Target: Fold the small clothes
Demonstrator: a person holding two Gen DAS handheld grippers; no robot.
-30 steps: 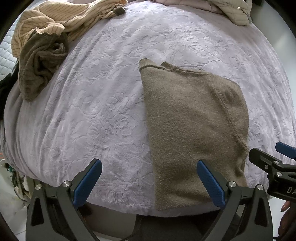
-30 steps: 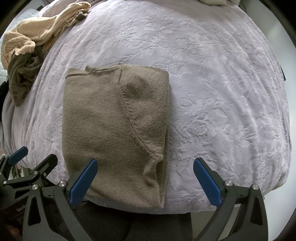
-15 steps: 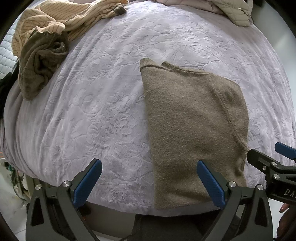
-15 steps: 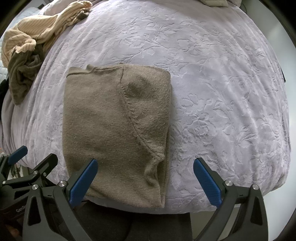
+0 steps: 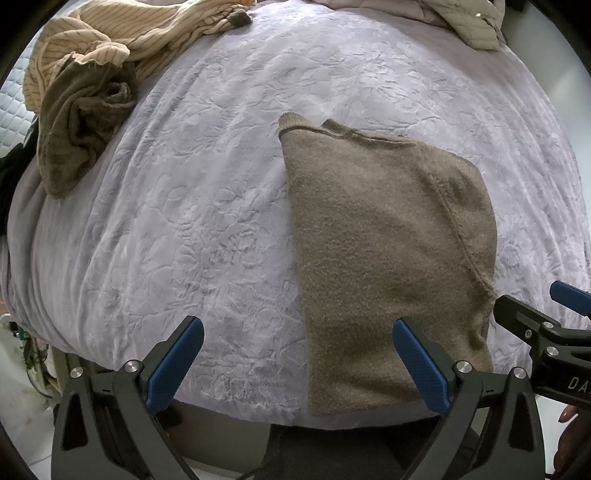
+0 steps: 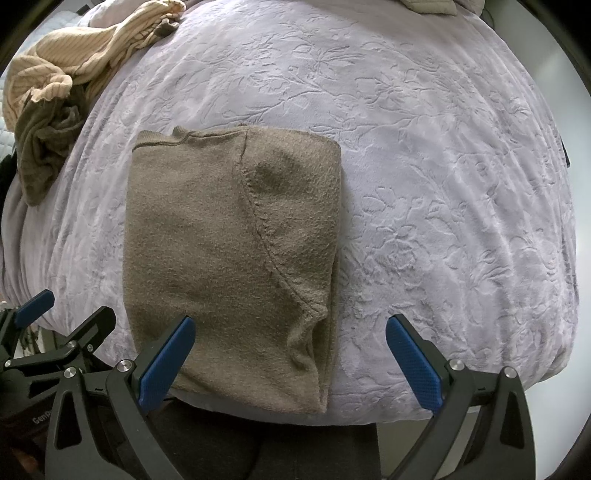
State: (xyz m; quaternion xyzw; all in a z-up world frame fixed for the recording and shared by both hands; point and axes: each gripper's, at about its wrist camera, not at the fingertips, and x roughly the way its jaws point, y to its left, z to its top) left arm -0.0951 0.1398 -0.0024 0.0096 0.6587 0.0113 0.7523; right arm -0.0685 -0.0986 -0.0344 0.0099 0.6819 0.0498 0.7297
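The left gripper [image 5: 298, 360] has its two blue-padded fingers spread wide, and nothing is between them. It hangs over the near edge of the bed [image 5: 207, 206], which is covered by a pale lilac blanket with an embossed flower pattern. Its left finger is above bare blanket, and its right finger is above the near left part of the folded garment.

At the far left of the bed lies a pile of clothes that are not folded: a cream striped top [image 5: 122, 33] and, just in front of it and touching it, a crumpled olive-brown garment [image 5: 77, 122]. This pile is well apart from the folded piece.

In the middle, near the front edge, lies the brown knit sweater [image 6: 229, 229]. It is folded into a tall rectangle and rests flat on the blanket. A curved seam runs over its right half, and its ribbed edge is at the far side. Its near end reaches the edge of the bed.

At the right, the right gripper [image 6: 290, 360] is also wide open and holds nothing. Its left finger is above the near part of the sweater, its right finger above bare blanket. At the far right corner lies a beige quilted item [image 5: 469, 22], only partly in view.
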